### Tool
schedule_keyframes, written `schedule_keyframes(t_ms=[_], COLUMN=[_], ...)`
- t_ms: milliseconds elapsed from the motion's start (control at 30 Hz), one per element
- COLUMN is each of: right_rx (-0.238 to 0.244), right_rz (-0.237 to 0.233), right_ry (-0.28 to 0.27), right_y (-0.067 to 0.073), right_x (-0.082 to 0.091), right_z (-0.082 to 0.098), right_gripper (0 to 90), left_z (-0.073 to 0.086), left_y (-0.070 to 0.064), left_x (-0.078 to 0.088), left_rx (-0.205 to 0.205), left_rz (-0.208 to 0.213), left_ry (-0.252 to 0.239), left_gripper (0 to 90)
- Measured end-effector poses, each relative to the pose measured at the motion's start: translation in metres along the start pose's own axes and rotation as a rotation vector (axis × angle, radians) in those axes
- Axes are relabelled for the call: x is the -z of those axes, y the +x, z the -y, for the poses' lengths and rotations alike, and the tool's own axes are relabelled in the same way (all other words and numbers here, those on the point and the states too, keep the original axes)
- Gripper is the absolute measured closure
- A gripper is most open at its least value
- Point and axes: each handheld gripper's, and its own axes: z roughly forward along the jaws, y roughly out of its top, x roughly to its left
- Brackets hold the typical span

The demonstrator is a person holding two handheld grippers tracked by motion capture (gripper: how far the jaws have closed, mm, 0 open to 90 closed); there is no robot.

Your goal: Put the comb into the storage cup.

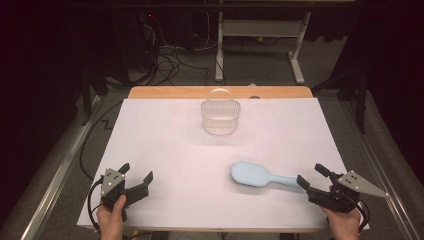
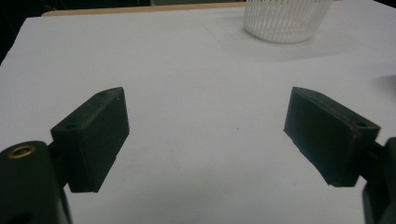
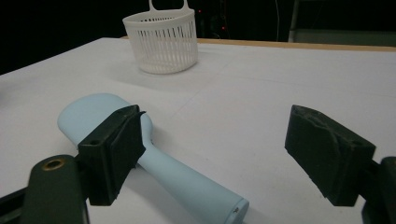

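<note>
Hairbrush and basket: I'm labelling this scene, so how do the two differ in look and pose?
The hairbrush is pale blue and solid; the basket is white with slatted walls. The hairbrush lies flat, bristles down, near the right gripper; the basket stands upright at the table's far side. Both look plastic and rest untouched on the white table.

One high camera, two low gripper cameras.
The high one looked down over the white paper-covered table (image 1: pixel 165 145); both gripper cameras faced the white slotted plastic basket (image 2: pixel 285 21) closely.
</note>
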Motion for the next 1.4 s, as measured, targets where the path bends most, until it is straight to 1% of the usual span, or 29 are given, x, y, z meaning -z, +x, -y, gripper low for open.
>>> schedule_keyframes(t_ms=[200,333,733,1100,1200,1233,1400], right_rx=[0.014,0.026,0.023,0.028,0.029,0.031,0.028], right_rz=[-0.013,-0.025,-0.055,-0.088,-0.095,-0.103,-0.113], right_ry=[-0.004,0.002,-0.002,-0.003,0.001,0.010,0.031], right_y=[0.004,0.007,0.014,0.022,0.024,0.026,0.029], right_x=[-0.005,-0.011,-0.021,-0.035,-0.040,-0.043,-0.048], right_z=[-0.003,-0.005,-0.009,-0.014,-0.015,-0.017,-0.022], right_gripper=[19.9,19.6,19.1,18.6,18.5,18.6,19.6], left_z=[0.000,0.000,0.000,0.000,0.000,0.000,0.001], left_y=[-0.001,-0.001,-0.002,-0.002,-0.002,-0.001,-0.001], left_x=[-0.001,-0.001,-0.001,-0.002,-0.001,-0.001,-0.001], left_rx=[-0.003,-0.004,-0.006,-0.005,-0.003,-0.002,0.001], left_rz=[0.001,0.002,0.003,0.004,0.005,0.005,0.005], left_ry=[0.004,0.004,0.006,0.006,0.006,0.005,0.004], left_gripper=[14.8,14.8,14.8,14.8,14.8,14.8,14.8])
